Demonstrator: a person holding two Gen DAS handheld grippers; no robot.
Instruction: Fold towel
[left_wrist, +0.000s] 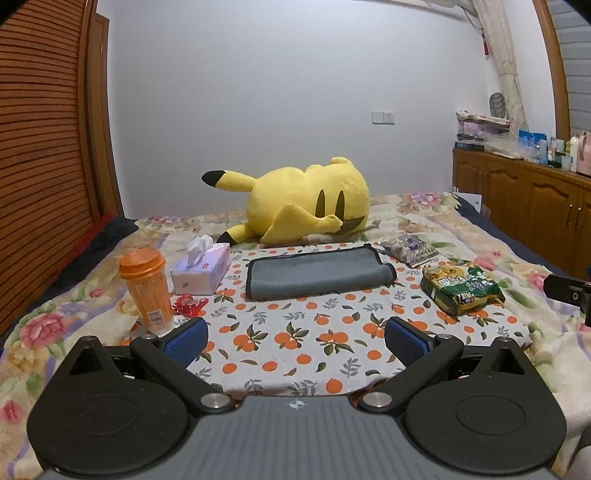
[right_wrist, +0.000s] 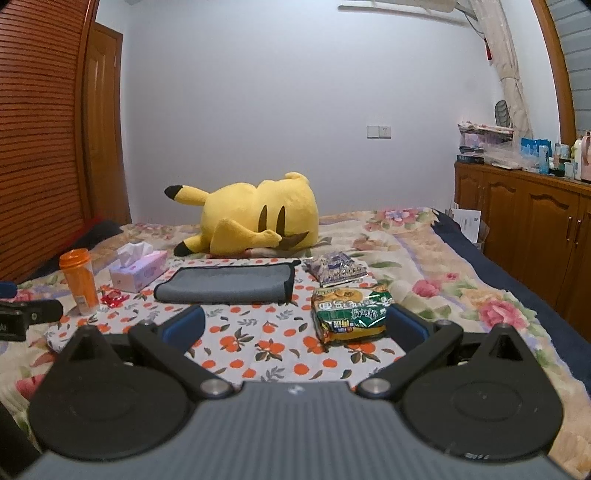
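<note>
A grey towel (left_wrist: 319, 273) with dark edging lies folded on the orange-print cloth (left_wrist: 295, 332) on the bed; it also shows in the right wrist view (right_wrist: 225, 284). My left gripper (left_wrist: 295, 338) is open and empty, held well in front of the towel. My right gripper (right_wrist: 295, 326) is open and empty, to the right of the left one, with the green snack bag (right_wrist: 349, 314) between its fingers in view. Neither gripper touches the towel.
An orange bottle (left_wrist: 147, 291), a tissue box (left_wrist: 201, 275) and a red wrapper (left_wrist: 188, 304) lie left of the towel. A purple snack bag (left_wrist: 410, 249) and the green bag (left_wrist: 461, 288) lie right. A yellow plush toy (left_wrist: 306, 203) lies behind. Wooden cabinets (left_wrist: 524, 199) stand at right.
</note>
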